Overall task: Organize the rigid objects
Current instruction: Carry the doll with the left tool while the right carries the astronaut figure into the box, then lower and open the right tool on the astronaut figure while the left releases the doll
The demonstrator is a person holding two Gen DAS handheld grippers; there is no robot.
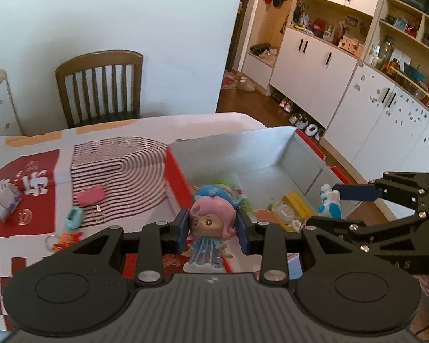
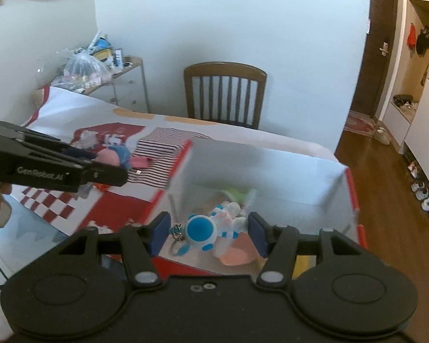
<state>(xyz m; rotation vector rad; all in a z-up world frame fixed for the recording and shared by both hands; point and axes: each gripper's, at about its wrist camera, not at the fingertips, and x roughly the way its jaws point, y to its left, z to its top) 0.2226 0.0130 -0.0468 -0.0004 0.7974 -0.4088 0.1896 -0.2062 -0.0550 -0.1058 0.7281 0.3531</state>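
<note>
My left gripper (image 1: pixel 213 230) is shut on a pink-haired doll figurine (image 1: pixel 210 228) with a blue whale on its head, held over the red edge of the open box (image 1: pixel 243 148). My right gripper (image 2: pixel 207 233) stands open around a white and blue astronaut keychain figure (image 2: pixel 211 228), which sits between the pads over the box (image 2: pixel 271 171). From the left wrist view the astronaut (image 1: pixel 329 201) is between the right gripper's fingers (image 1: pixel 354 193). The box holds a yellow pack (image 1: pixel 297 204) and other small toys.
On the red and white tablecloth (image 1: pixel 37 171) lie a striped cloth (image 1: pixel 120 171), a pink case (image 1: pixel 90 195), a teal gadget (image 1: pixel 74 217), an orange keychain (image 1: pixel 64 240) and a small paper house (image 1: pixel 4 200). A wooden chair (image 1: pixel 100 85) stands behind the table.
</note>
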